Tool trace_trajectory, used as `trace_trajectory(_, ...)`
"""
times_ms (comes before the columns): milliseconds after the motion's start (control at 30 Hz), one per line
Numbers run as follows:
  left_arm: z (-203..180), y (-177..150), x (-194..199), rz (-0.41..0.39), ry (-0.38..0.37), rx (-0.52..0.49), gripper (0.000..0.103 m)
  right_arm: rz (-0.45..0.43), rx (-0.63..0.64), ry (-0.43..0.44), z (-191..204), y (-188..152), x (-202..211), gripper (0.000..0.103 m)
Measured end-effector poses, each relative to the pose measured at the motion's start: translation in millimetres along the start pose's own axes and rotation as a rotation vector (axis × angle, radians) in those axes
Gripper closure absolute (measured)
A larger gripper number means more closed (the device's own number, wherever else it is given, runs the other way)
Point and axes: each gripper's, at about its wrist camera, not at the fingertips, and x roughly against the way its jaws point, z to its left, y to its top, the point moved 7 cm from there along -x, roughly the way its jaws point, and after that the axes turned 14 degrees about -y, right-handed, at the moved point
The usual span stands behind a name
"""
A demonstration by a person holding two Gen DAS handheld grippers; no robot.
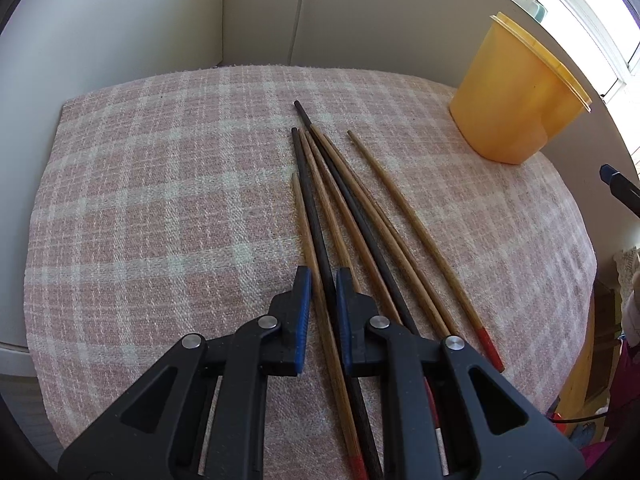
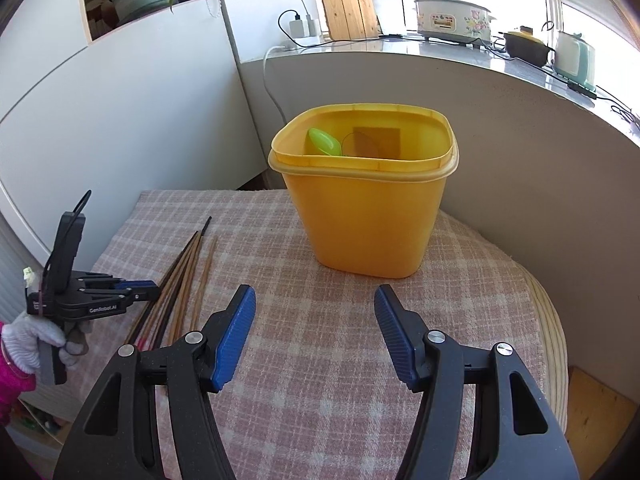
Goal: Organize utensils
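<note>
Several wooden chopsticks (image 1: 340, 200), some dark and some light with red ends, lie in a loose fan on the pink plaid cloth (image 1: 160, 200). My left gripper (image 1: 323, 276) is shut on a dark and a light chopstick, which run between its blue pads and still rest on the cloth. From the right wrist, the left gripper (image 2: 150, 289) is at the left over the chopsticks (image 2: 188, 272). My right gripper (image 2: 315, 300) is open and empty, just in front of the yellow container (image 2: 368, 220). The container (image 1: 512, 100) holds a green spoon (image 2: 324, 142).
One chopstick (image 1: 420, 232) lies apart to the right of the fan. A white-gloved hand (image 2: 24, 344) holds the left gripper. White walls close the back and left. A sill (image 2: 400, 46) carries cookers and cables. The cloth's edge drops off at the right.
</note>
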Motion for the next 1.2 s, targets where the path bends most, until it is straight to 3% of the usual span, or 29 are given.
trace_trajectory(200, 9, 0, 7, -0.013, 0.006, 0.015, 0.092, -0.021, 0.037, 0.009, 21, 13, -3, 0.042)
trace_trajectory(500, 13, -17, 27, -0.062, 0.104, 0.098, 0.092, -0.066, 0.163, 0.148, 48, 24, 1, 0.042)
trace_trajectory(633, 1, -14, 18, -0.062, 0.114, 0.162, 0.092, -0.097, 0.206, 0.207, 55, 24, 16, 0.042)
trace_trajectory(800, -27, -1, 41, -0.13, 0.145, 0.129, 0.092, -0.088, 0.212, 0.26, 49, 14, 35, 0.042)
trace_trajectory(967, -47, 8, 66, -0.186, 0.175, 0.087, 0.065, -0.138, 0.212, 0.241, 32, 8, 55, 0.042)
trace_trajectory(1200, -70, 17, 85, -0.198, 0.17, -0.007, 0.064, -0.181, 0.112, 0.202, 3, -3, 72, 0.042)
